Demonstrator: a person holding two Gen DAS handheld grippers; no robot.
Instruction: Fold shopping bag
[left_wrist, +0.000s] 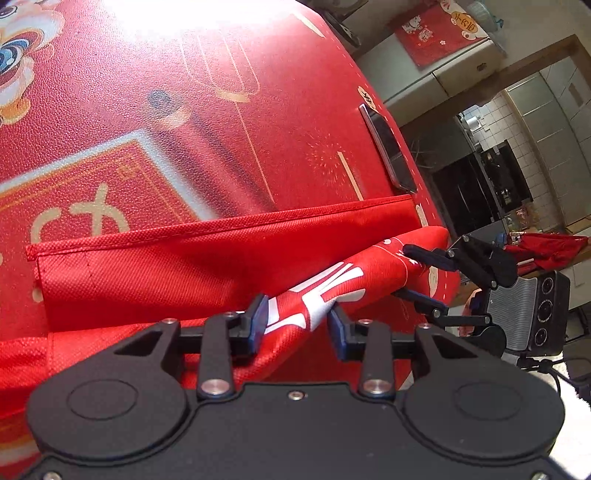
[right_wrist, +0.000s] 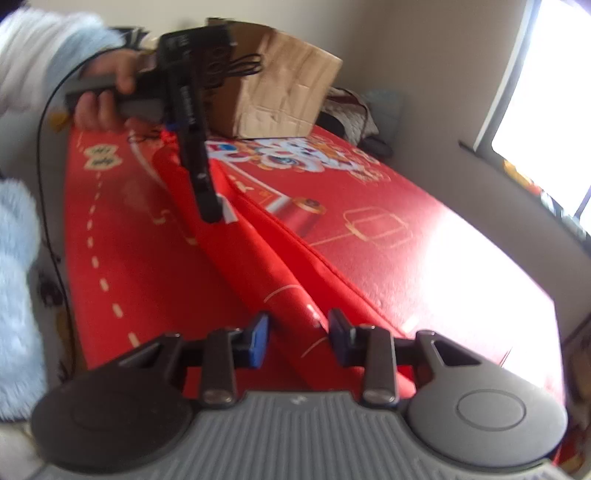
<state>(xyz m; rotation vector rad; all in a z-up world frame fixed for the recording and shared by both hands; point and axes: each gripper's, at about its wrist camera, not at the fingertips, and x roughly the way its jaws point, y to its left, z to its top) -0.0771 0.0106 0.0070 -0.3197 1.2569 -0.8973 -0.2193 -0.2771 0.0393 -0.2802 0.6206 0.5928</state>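
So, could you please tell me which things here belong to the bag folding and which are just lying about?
Part of the job:
- red shopping bag, rolled edge between the fingers
- left gripper
- right gripper

Just lying about:
- phone near the edge of the red table mat
- cardboard box at the far end

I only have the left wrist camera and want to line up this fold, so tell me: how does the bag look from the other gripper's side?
Observer: In the right wrist view the shopping bag is one long narrow ridge running from the right gripper to the left gripper.
Operator: Anything behind my gripper?
Observer: A cardboard box stands at the far end of the red mat.
Operator: Who's holding it?
Observer: A hand in a fluffy pale sleeve grips its handle.
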